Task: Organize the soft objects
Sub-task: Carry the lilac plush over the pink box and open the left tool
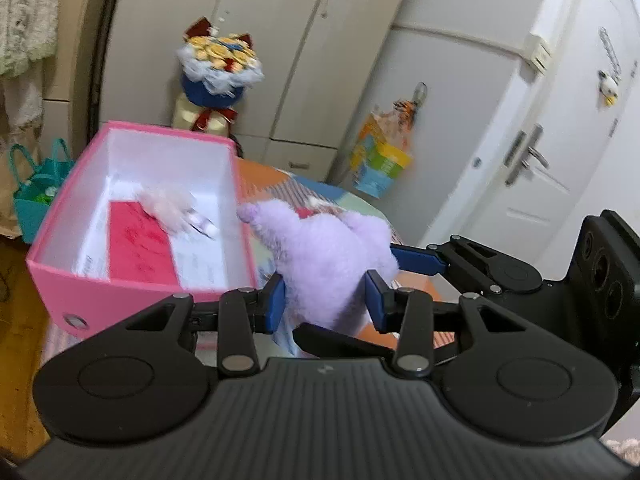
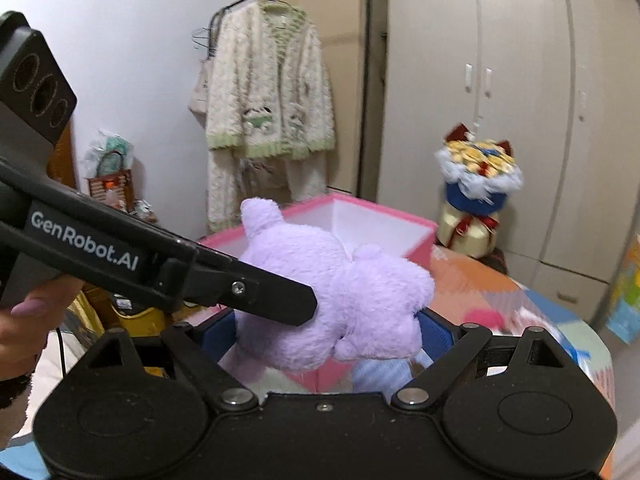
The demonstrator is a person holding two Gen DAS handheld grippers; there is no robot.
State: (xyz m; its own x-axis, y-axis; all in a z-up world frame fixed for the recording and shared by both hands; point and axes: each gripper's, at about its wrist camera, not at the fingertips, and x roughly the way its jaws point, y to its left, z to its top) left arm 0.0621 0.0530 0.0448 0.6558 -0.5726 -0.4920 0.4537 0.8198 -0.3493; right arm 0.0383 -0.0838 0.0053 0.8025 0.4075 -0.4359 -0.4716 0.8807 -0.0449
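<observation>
Plush toy: a purple plush toy is up in the air, above the patterned table top and just beside the pink box — both grippers have hold of it at once.

Left gripper: the left gripper has its blue pads pressed into the toy's fur on either side, so the jaws are clamped on its lower body with the fluff bulging up between them. From the right wrist camera the same gripper comes in from the left as a long black arm, its tip sunk against the toy's flank.

Right gripper: the right gripper carries the toy between its own blue pads, fur pushing out over both — clamped on the toy too. In the left wrist view it reaches in from the right, one blue finger touching the toy's far side.

Toy's pose: one rounded ear or limb sticks up toward the box, the bulk hanging across both sets of jaws.

Pink box: open, white inside, with a red card and a pale fluffy item lying on its floor.

Hand: a person's fingers grip the left gripper's handle at the frame edge.

Room: a bouquet stands beyond the box, and a fluffy cream cardigan hangs on a rack — wardrobe doors behind.
</observation>
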